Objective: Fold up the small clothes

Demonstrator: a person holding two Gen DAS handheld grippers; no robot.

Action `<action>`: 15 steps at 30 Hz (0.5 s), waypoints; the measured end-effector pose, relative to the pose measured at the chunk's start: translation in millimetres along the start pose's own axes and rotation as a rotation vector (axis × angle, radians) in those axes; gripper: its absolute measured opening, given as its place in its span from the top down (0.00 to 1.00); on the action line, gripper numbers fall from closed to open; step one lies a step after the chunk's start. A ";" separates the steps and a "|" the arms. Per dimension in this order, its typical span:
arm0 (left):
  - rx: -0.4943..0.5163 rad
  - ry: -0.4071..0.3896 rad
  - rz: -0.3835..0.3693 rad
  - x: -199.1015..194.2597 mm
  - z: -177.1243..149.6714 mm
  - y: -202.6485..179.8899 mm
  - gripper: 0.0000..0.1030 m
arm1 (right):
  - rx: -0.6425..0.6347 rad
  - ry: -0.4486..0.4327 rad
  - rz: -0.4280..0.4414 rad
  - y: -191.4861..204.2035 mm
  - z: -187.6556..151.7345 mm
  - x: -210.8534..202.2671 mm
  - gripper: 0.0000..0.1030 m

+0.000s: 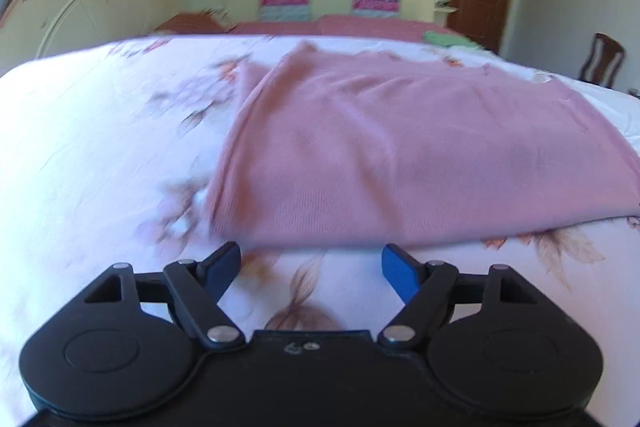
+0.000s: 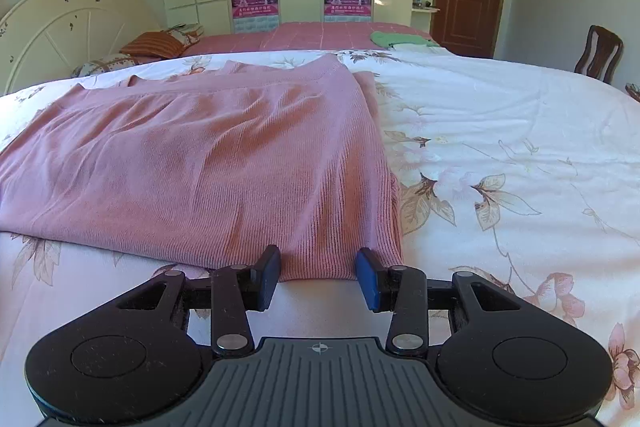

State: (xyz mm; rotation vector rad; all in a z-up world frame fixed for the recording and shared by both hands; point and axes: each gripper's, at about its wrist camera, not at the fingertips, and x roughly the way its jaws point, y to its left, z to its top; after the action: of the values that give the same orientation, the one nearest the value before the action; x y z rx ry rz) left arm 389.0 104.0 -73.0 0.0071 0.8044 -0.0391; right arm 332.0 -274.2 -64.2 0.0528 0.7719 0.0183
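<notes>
A pink knit garment (image 1: 400, 147) lies spread flat on a white floral bedsheet (image 1: 92, 155). It also shows in the right wrist view (image 2: 224, 163). My left gripper (image 1: 312, 255) is open and empty, just short of the garment's near left hem. My right gripper (image 2: 318, 259) is open, and its fingertips stand on either side of the garment's near right corner, at the hem. The cloth lies between the jaws, which are not closed on it.
The bedsheet (image 2: 500, 155) stretches wide to the right. A green cloth (image 2: 400, 39) lies on a pink bed cover at the far side. Pillows (image 2: 152, 47) and a cream headboard (image 2: 68, 23) stand at the far left. A wooden chair (image 2: 600, 51) stands at right.
</notes>
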 end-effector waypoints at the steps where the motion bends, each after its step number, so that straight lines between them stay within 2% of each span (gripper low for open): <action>1: -0.035 -0.005 -0.012 -6.5 -4.3 5.1 0.28 | 0.001 0.006 -0.004 0.9 1.1 0.0 0.60; 3: -0.152 -0.006 -0.096 -19.3 -10.5 17.7 0.28 | 0.009 0.021 -0.012 1.8 4.5 0.9 0.60; 5: -0.332 -0.008 -0.215 -22.4 -13.2 31.8 0.30 | 0.013 0.026 -0.032 4.4 8.0 -2.3 0.60; 7: -0.557 -0.001 -0.322 -12.8 -17.8 47.4 0.34 | 0.015 -0.048 -0.016 12.0 9.2 -20.6 0.61; 9: -0.789 -0.033 -0.376 -0.6 -26.0 59.4 0.34 | -0.001 -0.104 0.025 27.3 9.7 -42.3 0.62; 11: -0.956 -0.075 -0.393 6.0 -32.7 64.2 0.34 | 0.016 -0.117 0.063 42.0 12.5 -58.9 0.64; 14: -0.965 -0.081 -0.392 17.3 -22.9 58.2 0.35 | 0.058 -0.115 0.112 57.0 17.1 -69.3 0.64; 15: -0.966 -0.088 -0.382 22.0 -19.6 57.5 0.42 | 0.073 -0.112 0.122 60.0 18.1 -69.9 0.64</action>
State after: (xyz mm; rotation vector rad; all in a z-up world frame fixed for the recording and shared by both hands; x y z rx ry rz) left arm 392.3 161.1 -102.9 -1.0536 0.6629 -0.0081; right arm 294.7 -217.6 0.8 0.1690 0.6565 0.1024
